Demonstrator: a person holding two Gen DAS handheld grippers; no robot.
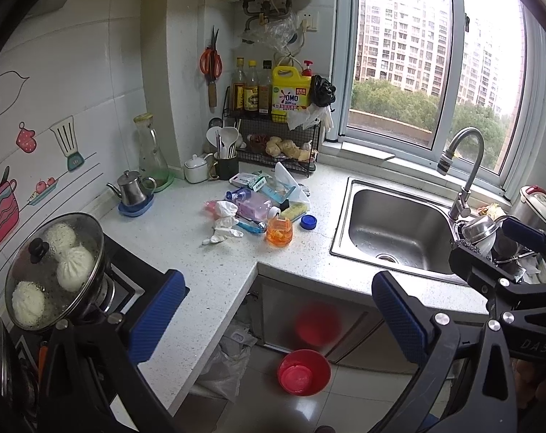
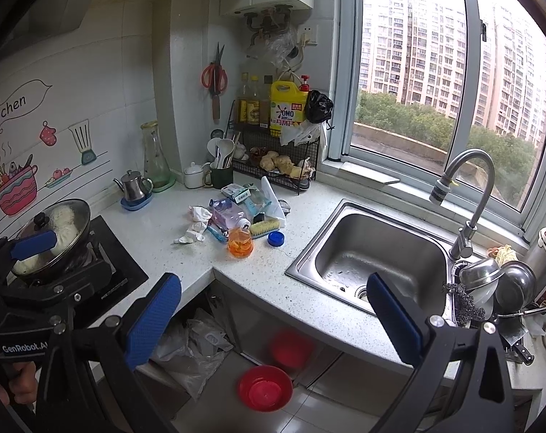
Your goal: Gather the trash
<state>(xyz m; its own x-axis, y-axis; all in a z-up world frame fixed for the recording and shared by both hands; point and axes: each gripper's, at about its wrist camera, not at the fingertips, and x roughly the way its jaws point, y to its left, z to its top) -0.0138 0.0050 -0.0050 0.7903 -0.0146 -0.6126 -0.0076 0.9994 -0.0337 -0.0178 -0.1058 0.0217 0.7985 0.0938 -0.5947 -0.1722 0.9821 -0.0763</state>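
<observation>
Both pairs of tongs hang in the air in front of the corner of the kitchen surface (image 1: 186,238), and both stand wide apart with nothing between their blue pads. The left tongs (image 1: 278,310) sit nearer the stove side, above the red basin (image 1: 303,371) on the floor; the right tongs (image 2: 273,315) hover just beside them, closer to the sink (image 2: 374,252).

The trash lies in a loose heap on the surface, between the sink and the stove and just in front of the black wire rack (image 1: 283,144). In it I can pick out crumpled white tissues (image 1: 224,222), a pink plastic packet (image 1: 253,204), a small carton (image 1: 249,179), a yellow scrubbing brush (image 1: 294,211), a blue cap (image 1: 308,222) and an orange-tinted jar (image 1: 279,231) at the near edge of the heap. The tongs are well apart from all of it.

A lidded pot (image 1: 53,270) of buns sits on the stove at the left. A pale plastic bag (image 2: 190,346) slumps under the surface, near the basin.
</observation>
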